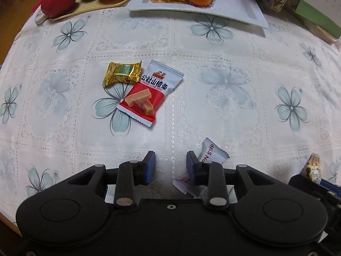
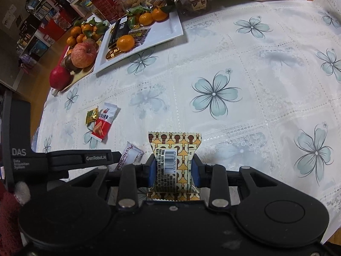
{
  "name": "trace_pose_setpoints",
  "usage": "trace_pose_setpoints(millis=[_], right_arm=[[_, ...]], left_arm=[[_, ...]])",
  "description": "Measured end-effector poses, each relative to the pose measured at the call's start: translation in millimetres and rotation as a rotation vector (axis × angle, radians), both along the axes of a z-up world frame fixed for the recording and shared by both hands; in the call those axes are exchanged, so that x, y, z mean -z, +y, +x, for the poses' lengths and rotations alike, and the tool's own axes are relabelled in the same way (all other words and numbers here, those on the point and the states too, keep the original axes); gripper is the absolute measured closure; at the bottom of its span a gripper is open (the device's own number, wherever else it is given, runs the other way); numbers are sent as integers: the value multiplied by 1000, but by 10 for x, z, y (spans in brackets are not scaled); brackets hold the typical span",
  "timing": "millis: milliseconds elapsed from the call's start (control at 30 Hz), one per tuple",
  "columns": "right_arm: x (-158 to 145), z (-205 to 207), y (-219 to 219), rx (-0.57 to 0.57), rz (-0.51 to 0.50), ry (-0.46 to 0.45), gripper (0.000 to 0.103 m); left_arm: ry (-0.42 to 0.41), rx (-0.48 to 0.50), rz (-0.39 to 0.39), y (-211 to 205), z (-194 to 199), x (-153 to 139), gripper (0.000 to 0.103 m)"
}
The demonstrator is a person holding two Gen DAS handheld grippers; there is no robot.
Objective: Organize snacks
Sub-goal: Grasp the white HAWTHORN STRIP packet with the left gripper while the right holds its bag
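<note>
In the left wrist view, the left claw (image 1: 170, 166) hovered apart and empty over the surface (image 1: 213, 117), with the white hawthorn sachet (image 1: 210, 154) just beside its right pad and the red-and-white hawthorn strip packet (image 1: 149, 95) and gold candy (image 1: 121, 74) lying between it and the white tray (image 1: 240, 11). In the right wrist view, the right claw (image 2: 174, 170) was clamped on the yellow patterned snack packet (image 2: 174, 162), barcode up and its middle pinched; carrying it level to the white tray and releasing low would likely suit best.
</note>
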State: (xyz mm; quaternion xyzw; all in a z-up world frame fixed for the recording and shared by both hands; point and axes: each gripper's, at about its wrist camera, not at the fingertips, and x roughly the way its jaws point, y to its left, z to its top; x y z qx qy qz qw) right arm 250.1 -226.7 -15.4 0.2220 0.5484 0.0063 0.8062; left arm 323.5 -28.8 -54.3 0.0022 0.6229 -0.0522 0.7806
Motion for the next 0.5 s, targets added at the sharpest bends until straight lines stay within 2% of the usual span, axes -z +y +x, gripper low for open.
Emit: trace_pose_setpoints(millis=[100,200,333,467,500], right_arm=[[16,6,-7,3,-3,3,68],[33,13,-16,8,-4,9,68],[71,7,-20,7,5,29,68],[108,3,-29,10,22,49,68],[108,2,-33,11,24,50,68]], left_arm=[[-36,-20,-79,88,2,-146,62],[-57,15,-109,60,3,-219,62],[-24,99,-97,-112,-31,-114,62],[-10,155,-35,-275,-75,-3,62],[-17,162,-26,-300,-83,4,59]])
